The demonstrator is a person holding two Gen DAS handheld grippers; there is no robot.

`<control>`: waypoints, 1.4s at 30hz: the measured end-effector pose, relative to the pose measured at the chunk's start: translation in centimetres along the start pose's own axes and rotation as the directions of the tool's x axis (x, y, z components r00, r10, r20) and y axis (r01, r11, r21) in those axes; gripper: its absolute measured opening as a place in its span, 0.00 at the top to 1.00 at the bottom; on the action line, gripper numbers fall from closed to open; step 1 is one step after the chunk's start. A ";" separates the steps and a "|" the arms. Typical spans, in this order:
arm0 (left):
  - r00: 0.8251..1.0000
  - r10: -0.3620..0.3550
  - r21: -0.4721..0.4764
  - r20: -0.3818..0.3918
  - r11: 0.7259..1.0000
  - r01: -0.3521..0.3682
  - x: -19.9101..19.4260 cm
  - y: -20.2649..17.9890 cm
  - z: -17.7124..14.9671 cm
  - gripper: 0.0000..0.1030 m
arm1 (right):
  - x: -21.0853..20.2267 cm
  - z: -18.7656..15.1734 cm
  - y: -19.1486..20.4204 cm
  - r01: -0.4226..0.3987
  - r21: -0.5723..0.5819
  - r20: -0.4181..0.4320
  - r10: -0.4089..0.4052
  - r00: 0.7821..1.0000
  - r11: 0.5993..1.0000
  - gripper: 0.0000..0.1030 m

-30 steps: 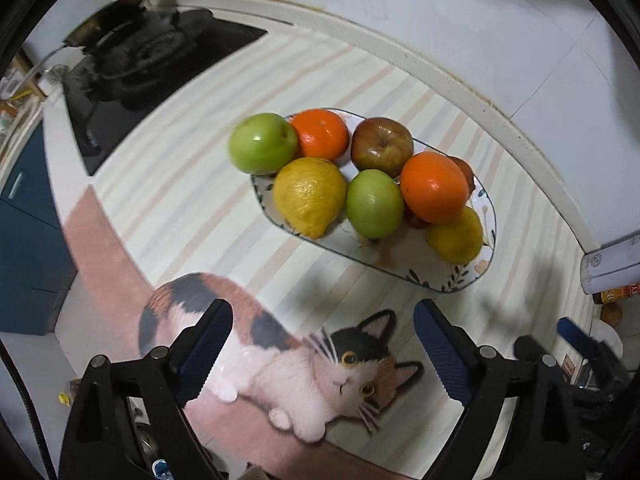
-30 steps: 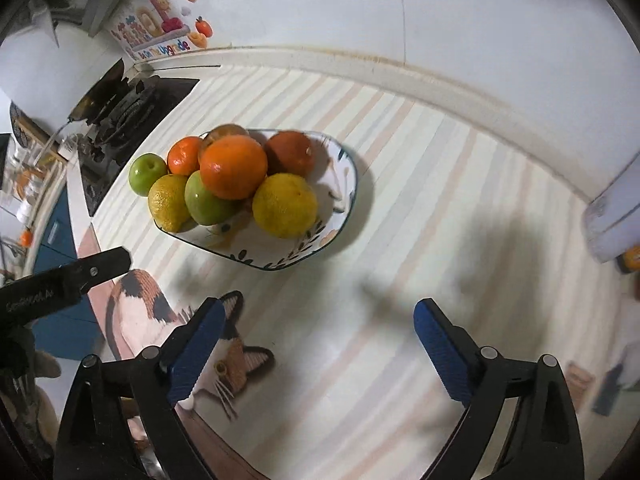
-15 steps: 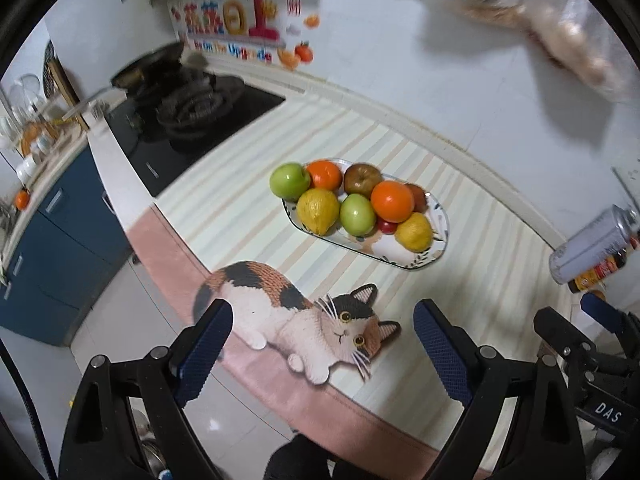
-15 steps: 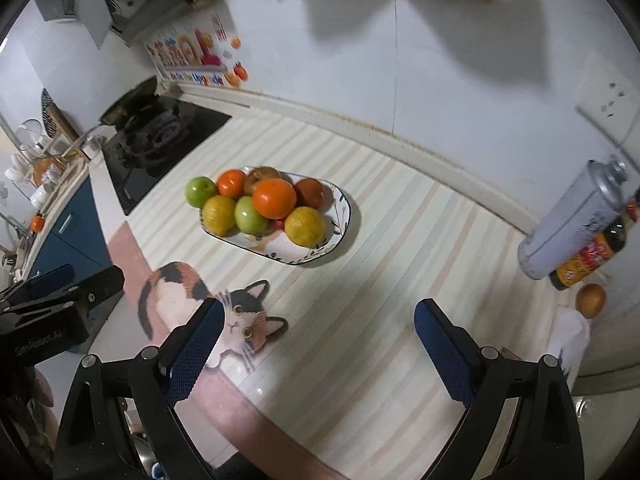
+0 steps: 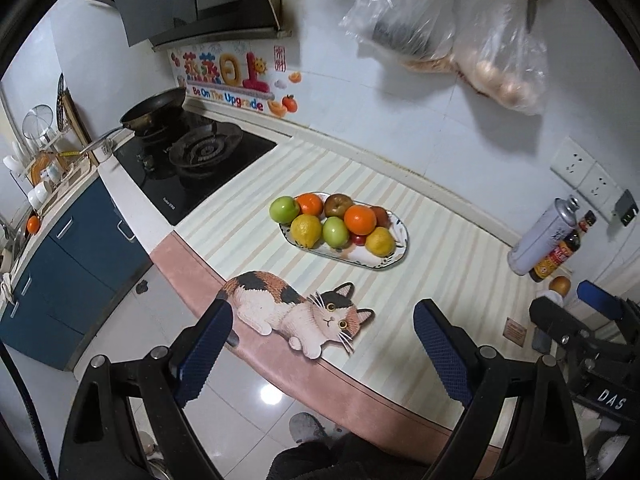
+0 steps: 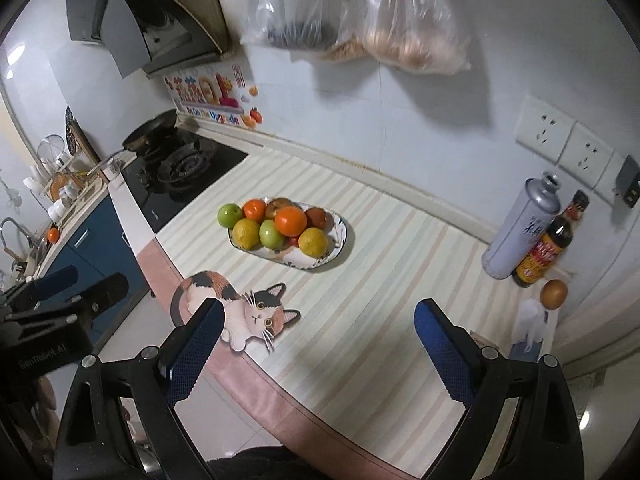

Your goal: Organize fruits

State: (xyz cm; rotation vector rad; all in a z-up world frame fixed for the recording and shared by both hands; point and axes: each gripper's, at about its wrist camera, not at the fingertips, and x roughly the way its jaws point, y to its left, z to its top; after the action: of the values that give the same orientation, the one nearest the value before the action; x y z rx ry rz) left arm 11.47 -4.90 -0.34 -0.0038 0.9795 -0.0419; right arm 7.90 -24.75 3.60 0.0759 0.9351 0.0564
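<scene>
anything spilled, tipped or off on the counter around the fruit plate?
Nothing spilled or tipped. All fruit sits piled on the oval plate; only the green apple at its stove end overhangs the rim, and could roll off. The gas canister and sauce bottle stand upright. Both grippers are open and empty.

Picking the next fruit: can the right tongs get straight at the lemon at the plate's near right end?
Probably yes: the right tongs are open and empty, and only bare striped mat lies between them and that lemon.
</scene>
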 end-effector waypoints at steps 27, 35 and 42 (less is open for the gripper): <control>0.998 0.052 -0.022 0.039 0.998 -0.051 0.6 -0.1 1.8 0.10 | 1.8 2.7 -0.8 0.007 -0.012 -0.013 -0.008 1.000 1.000 0.05; 0.996 0.082 -0.029 0.033 0.996 -0.081 3.9 0.3 4.1 0.10 | 6.0 5.0 -1.3 0.027 0.008 -0.022 -0.027 0.999 1.000 0.05; 0.993 0.119 -0.033 -0.008 0.992 -0.119 7.8 0.9 5.1 0.10 | 10.5 6.1 -1.2 0.035 0.004 -0.079 -0.035 0.996 0.999 0.05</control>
State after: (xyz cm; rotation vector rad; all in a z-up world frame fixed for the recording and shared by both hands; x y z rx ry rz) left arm 20.13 -4.35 -4.01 0.0241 0.9843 0.0845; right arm 19.07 -25.30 -1.35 0.0625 1.0157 0.0244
